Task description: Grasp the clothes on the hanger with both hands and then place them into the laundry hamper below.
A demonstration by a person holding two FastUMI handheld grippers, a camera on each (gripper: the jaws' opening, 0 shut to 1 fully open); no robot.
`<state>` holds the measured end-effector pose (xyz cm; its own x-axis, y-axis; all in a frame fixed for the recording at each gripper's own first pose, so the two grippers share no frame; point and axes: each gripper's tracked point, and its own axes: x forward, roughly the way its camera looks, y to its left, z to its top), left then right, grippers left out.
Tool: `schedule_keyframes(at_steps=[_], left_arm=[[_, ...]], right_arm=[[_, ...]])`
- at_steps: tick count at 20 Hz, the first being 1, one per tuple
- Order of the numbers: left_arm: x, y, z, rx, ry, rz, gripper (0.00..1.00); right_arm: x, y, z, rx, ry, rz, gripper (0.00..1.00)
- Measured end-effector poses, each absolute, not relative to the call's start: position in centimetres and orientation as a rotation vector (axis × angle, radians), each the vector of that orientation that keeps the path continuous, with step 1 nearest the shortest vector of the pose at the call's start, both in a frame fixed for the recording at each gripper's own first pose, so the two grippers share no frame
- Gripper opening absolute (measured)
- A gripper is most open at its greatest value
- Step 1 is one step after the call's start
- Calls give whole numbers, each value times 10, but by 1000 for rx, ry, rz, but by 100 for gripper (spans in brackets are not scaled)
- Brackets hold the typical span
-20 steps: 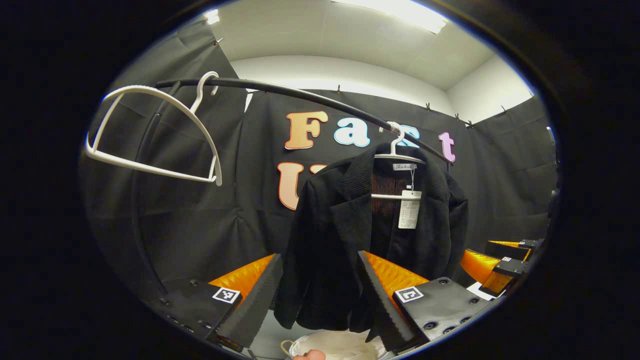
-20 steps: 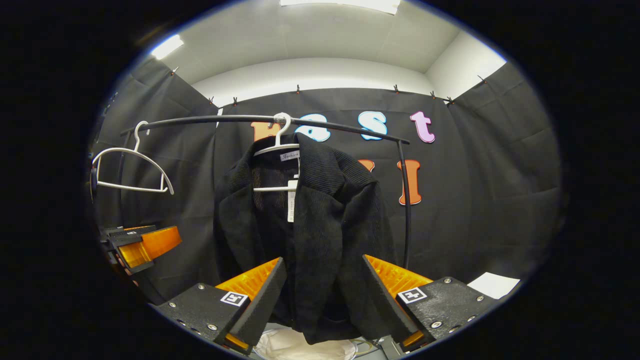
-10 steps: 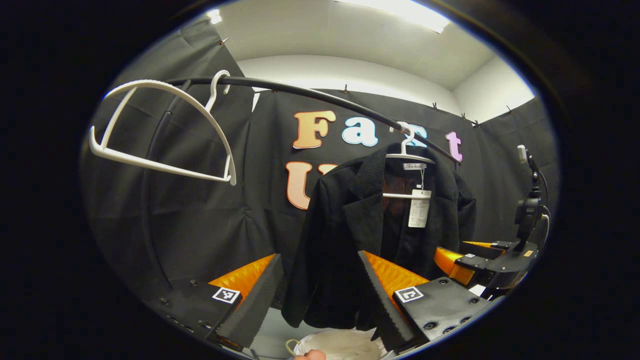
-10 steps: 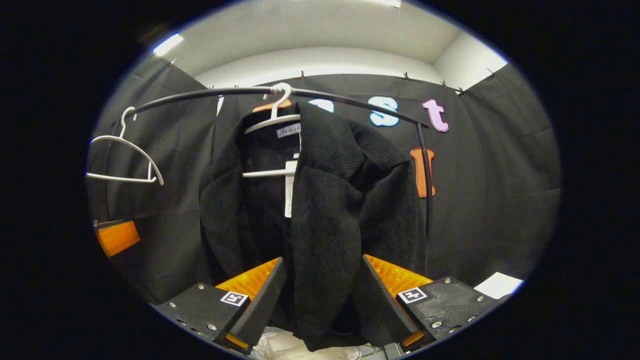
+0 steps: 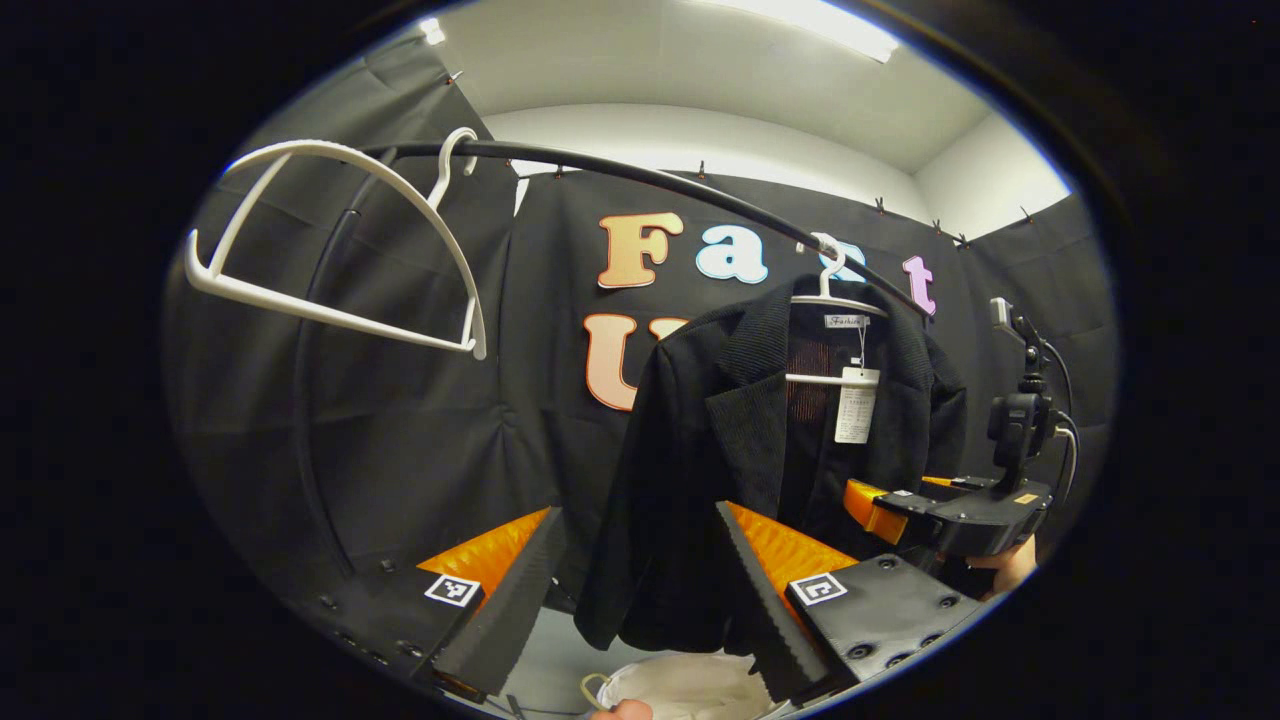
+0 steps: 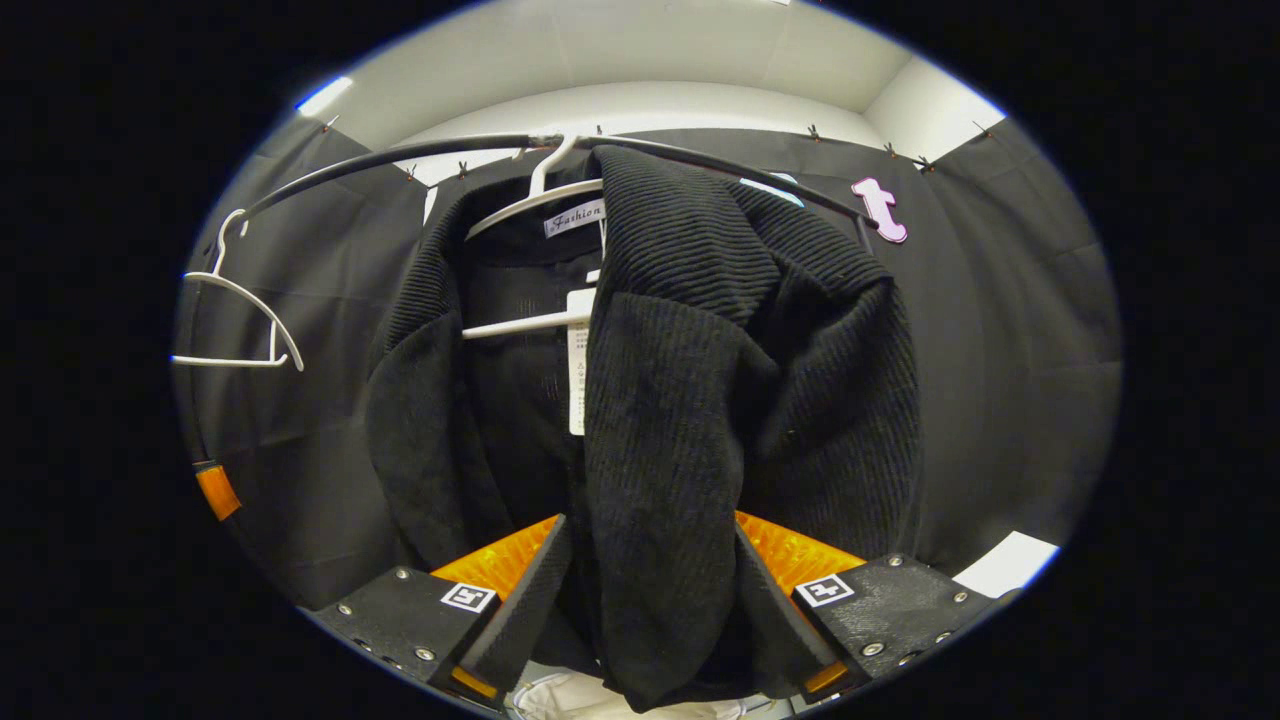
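Jacket [image 6: 690, 400]: hung on a white hanger [image 6: 530, 200] on the black rail [image 5: 620, 175], above the hamper.
Hamper [image 5: 690, 690]: mostly hidden by the jacket hem; rim cut off.
Left hand-held gripper [image 5: 640, 590]: spread, short of the jacket.
Right hand-held gripper [image 6: 650, 600]: spread around the jacket front; contact cannot be told.
Empty hanger [image 5: 330, 240]: hung far left on the rail.

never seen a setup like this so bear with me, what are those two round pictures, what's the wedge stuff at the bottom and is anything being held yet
Each round picture comes from a camera riding on a handheld two-finger gripper. The wedges at the bottom are that gripper's own fingers. In the left gripper view, the left gripper is open, short of the black jacket hanging on a white hanger on the rail. An empty hanger hangs beside it. The right gripper is open around the jacket's front edge. Nothing is gripped yet. The white hamper sits below.
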<state>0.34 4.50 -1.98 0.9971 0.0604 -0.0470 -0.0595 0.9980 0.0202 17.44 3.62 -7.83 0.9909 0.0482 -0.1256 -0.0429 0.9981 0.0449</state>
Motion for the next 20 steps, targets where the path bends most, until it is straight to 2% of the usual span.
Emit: schedule_keyframes(at_steps=[3, 7, 8, 10, 11, 12, 14, 18, 20], left_arm=[[8, 43, -18, 11, 41, 48, 97], [19, 32, -19, 10, 35, 10, 96], [23, 28, -20, 9, 34, -3, 93], [33, 21, -23, 9, 44, -22, 100], [39, 17, -25, 8, 49, -28, 93], [46, 10, -26, 4, 48, -46, 97], [59, -6, -29, 2, 46, -89, 96], [88, -35, -35, -8, 42, -158, 96], [106, -52, -42, -1, 44, -184, 100]], right_arm=[[178, 39, -82, 29, 126, 50, 96], [181, 30, -83, 8, 129, 23, 54], [181, 28, -84, 8, 131, 21, 44], [178, 24, -82, 20, 140, 22, 23], [176, 21, -81, 28, 140, 22, 12], [173, 20, -80, 30, 143, 26, 11], [165, 17, -76, 20, 140, 27, 7], [149, 14, -65, -12, 119, 27, 7], [138, 13, -59, -3, 112, 31, 7]])
